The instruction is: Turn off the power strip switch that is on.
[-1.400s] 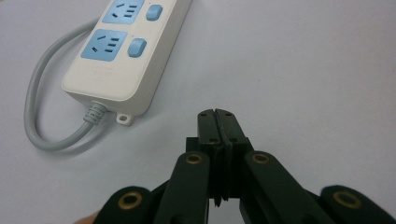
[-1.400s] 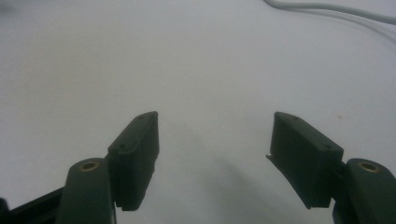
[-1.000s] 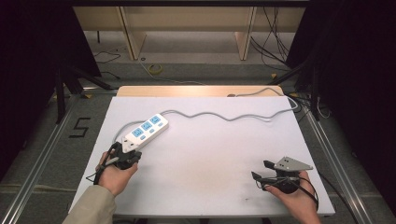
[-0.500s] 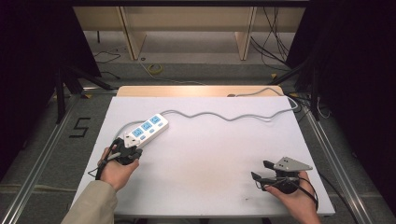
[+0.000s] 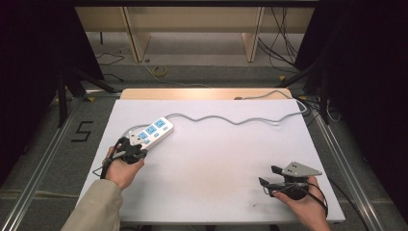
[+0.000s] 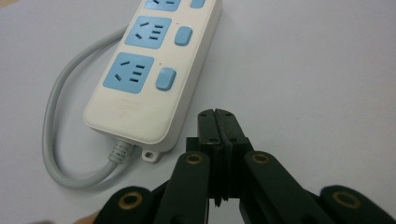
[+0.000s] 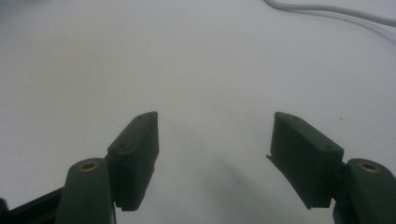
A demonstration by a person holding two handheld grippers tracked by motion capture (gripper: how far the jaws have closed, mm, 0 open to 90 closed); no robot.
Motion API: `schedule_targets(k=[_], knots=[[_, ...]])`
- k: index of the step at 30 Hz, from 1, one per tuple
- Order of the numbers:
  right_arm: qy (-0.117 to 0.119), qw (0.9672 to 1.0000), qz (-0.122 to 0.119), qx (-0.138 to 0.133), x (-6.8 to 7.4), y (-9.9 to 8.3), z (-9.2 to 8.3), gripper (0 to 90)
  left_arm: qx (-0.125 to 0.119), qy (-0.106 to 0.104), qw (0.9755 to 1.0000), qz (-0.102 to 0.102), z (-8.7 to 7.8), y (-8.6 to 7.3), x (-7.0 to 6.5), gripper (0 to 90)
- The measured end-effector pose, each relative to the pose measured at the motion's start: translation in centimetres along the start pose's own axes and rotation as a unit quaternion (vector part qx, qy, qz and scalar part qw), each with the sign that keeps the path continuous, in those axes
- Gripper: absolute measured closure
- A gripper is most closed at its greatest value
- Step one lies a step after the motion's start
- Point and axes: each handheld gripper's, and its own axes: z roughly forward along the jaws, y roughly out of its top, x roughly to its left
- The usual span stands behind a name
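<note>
**Left gripper nearest the strip's cable end**

The power strip (image 5: 151,132) lay left of centre in the high view, its long axis running toward the upper right. The left gripper (image 6: 218,122), jaws pressed together on nothing, sat just below-left of the strip's cable end. The right gripper (image 7: 214,156), jaws apart, rested lower right, well apart.

1. The table (image 5: 216,192) lies bare across its middle and near half, so a gripper could sweep freely there.
2. The power strip (image 5: 153,132) blocks the left side, its looped cord end beside it.
3. Its grey cable (image 5: 231,119) snakes across the far part (low, but it could snag).
4. The left gripper (image 6: 218,122), jaws together, sits just beside the strip's end.
</note>
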Motion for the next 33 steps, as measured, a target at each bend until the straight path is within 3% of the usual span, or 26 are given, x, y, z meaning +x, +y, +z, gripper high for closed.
schedule_targets(k=[33], knots=[[0.0, 1.0, -0.003, 0.003, 0.1, -0.1, -0.1, 33.3, 0.017, 0.0, 0.9999, 0.004, 1.1, 3.1, 1.2, 89.8]])
